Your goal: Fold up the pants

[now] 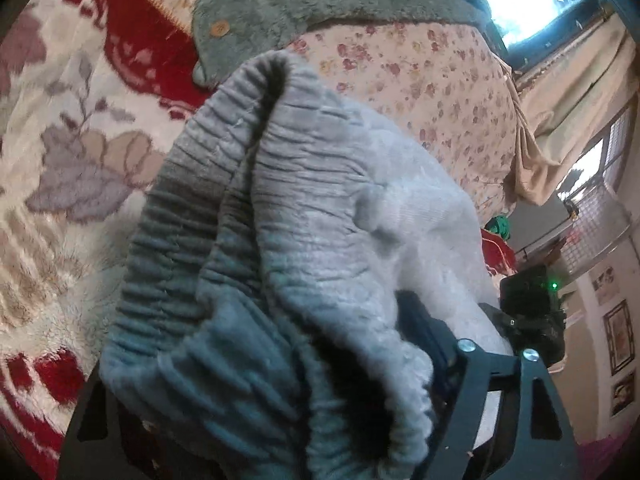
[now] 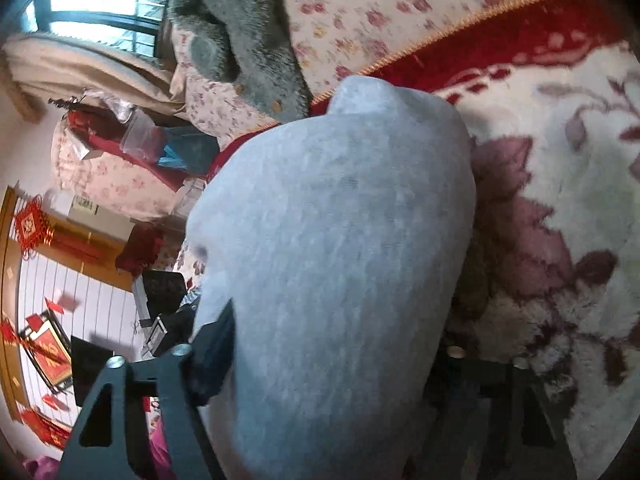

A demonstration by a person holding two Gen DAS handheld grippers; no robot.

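Observation:
Grey fleece pants (image 1: 280,240) fill the left wrist view, their ribbed elastic waistband bunched and lifted above the bed. My left gripper (image 1: 304,392) is shut on the waistband; its fingertips are buried in the cloth. In the right wrist view a smooth grey part of the pants (image 2: 332,260) bulges up between the fingers. My right gripper (image 2: 332,360) is shut on this cloth; the left finger (image 2: 216,344) presses into it and the right finger is mostly hidden.
A plush blanket with red and mauve flowers (image 1: 68,168) (image 2: 560,220) covers the bed. A grey-green fleece garment with wooden buttons (image 1: 280,4) (image 2: 248,40) lies at the far side on a floral sheet (image 1: 432,80). The room's clutter (image 2: 100,240) is beyond the bed edge.

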